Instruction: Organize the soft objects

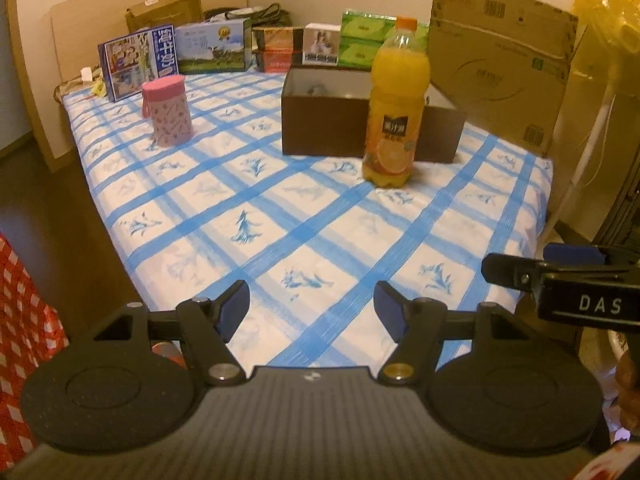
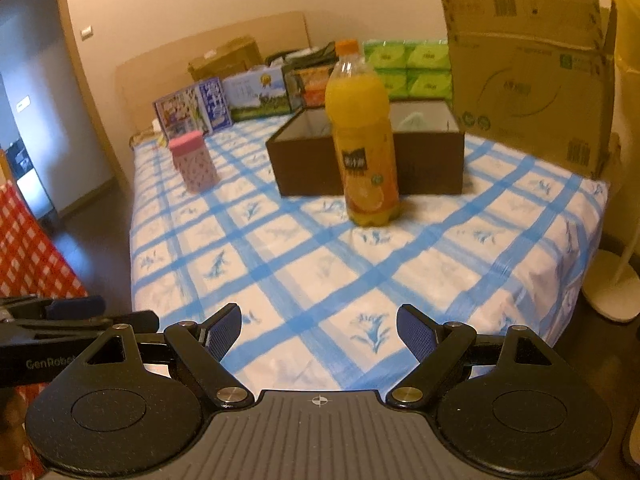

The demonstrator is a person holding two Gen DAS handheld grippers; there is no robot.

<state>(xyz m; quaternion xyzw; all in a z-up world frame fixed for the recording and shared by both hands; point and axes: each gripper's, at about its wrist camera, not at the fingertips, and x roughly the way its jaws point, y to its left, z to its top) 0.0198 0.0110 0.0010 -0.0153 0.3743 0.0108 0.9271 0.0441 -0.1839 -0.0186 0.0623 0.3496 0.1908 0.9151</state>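
A bed with a blue-checked sheet (image 1: 304,216) fills both views. On it stand a pink patterned canister (image 1: 169,110) (image 2: 193,161), an orange juice bottle (image 1: 394,108) (image 2: 363,140) and an open dark brown box (image 1: 320,120) (image 2: 432,160) just behind the bottle. Green tissue packs (image 1: 364,40) (image 2: 408,66) are stacked at the far end. My left gripper (image 1: 312,300) is open over the bed's near edge, nothing between its fingers. My right gripper (image 2: 320,320) is open too and empty, beside the left one. Little of the box's inside shows.
A large cardboard box (image 1: 504,60) (image 2: 528,68) stands at the far right of the bed. Printed cartons (image 1: 138,62) and small boxes line the headboard end. Red-checked fabric (image 1: 24,320) lies at the left, and a white fan base (image 2: 612,288) stands on the floor at the right.
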